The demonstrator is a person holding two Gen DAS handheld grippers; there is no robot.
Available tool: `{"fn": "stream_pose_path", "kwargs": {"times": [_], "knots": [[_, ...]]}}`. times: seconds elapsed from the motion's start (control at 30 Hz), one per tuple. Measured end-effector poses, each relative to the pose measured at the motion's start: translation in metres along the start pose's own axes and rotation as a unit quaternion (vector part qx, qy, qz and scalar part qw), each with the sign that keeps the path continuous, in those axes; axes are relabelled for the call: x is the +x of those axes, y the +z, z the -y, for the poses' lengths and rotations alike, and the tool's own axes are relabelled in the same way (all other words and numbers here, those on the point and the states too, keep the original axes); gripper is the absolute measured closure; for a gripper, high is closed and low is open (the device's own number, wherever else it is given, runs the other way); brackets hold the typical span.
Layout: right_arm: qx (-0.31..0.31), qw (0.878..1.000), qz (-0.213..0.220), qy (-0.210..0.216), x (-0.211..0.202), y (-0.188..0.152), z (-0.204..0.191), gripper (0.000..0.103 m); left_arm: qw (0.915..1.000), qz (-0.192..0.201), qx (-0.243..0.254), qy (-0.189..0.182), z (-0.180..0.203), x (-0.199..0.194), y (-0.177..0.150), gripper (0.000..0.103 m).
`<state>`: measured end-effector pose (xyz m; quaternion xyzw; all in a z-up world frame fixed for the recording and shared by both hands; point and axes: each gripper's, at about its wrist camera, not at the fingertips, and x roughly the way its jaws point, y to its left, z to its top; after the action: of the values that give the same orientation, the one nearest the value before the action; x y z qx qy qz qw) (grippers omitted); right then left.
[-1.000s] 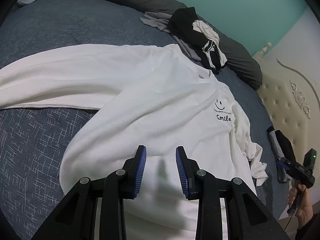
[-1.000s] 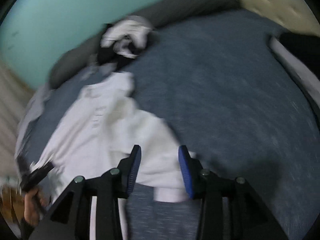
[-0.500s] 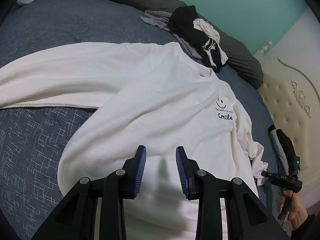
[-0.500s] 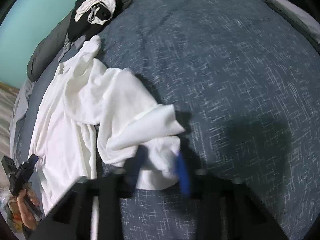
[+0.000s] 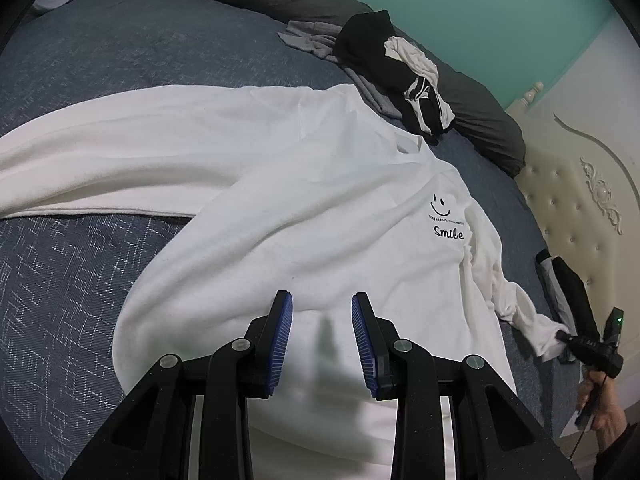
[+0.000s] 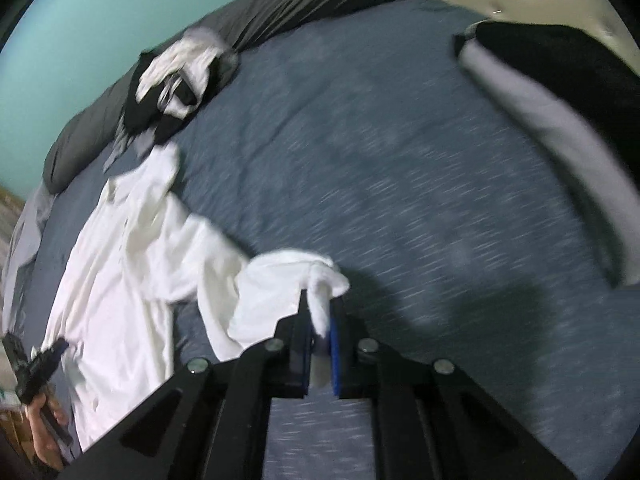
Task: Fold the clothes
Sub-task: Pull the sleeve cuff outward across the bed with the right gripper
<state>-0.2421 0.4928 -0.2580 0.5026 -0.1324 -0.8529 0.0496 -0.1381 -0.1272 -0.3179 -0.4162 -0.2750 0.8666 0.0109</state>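
Observation:
A white long-sleeved sweatshirt (image 5: 328,216) with a smiley and "Smile" print lies face up on the blue bedspread (image 5: 64,280), one sleeve stretched out to the left. My left gripper (image 5: 322,320) hovers open over its lower hem, nothing between the blue pads. In the right wrist view the same sweatshirt (image 6: 120,272) lies at the left, and my right gripper (image 6: 320,320) is shut on the bunched cuff of its other sleeve (image 6: 288,280), lifted slightly off the bed. That view is motion-blurred.
A pile of black, white and grey clothes (image 5: 392,68) sits by the dark grey bolster (image 5: 472,116) at the bed's far edge. A black-and-grey folded garment (image 6: 560,92) lies by the cream headboard (image 5: 580,200). A person's hand (image 5: 600,400) holds the right gripper's handle.
The right gripper closed onto the sleeve cuff and began pulling it up and away from the body. The left gripper stayed almost still over the hem.

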Motion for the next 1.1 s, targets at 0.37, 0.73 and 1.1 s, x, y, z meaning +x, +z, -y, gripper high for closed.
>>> {"fn": "stream_pose_path", "kwargs": {"times": [0.37,0.73,1.1], "knots": [[0.006,0.997,0.044,-0.058,-0.038,0.031,0.046,0.097,1.0000,-0.002,0.004,0.000,0.002,0.003,0.000,0.069],[0.023,0.995,-0.008,-0.092,-0.011,0.032,0.085,0.095,1.0000,-0.005,0.007,0.000,0.005,0.004,0.000,0.069],[0.045,0.992,-0.002,-0.120,-0.018,-0.001,0.122,0.085,0.9999,-0.008,0.009,-0.001,0.007,0.006,-0.002,0.069]]}}
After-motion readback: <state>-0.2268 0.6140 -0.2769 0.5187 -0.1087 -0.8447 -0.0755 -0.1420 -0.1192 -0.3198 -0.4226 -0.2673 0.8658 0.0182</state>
